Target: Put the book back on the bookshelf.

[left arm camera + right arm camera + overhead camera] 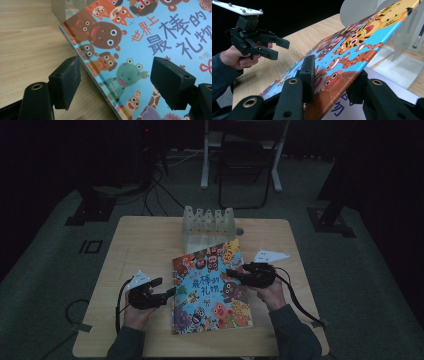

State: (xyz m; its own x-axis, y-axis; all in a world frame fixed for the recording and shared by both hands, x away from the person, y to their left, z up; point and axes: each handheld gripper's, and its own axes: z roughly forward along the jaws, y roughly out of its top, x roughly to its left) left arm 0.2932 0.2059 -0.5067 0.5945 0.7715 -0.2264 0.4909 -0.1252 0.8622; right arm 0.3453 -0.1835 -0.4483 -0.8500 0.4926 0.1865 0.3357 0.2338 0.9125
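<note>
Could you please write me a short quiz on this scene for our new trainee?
1. True or false: the left tongs are clamped on the picture book.
2. What stands on the table just behind the book? A: a pale slotted rack. B: a kettle. C: a laptop.
3. Fill in: in the high view, the right tongs are shut on the book's ___ edge.
Key: 1 false, they are open; 2 A; 3 right.

The high view looks down on the light wooden desk (140,245); both gripper views closely share the colourful picture book (150,37).
</note>
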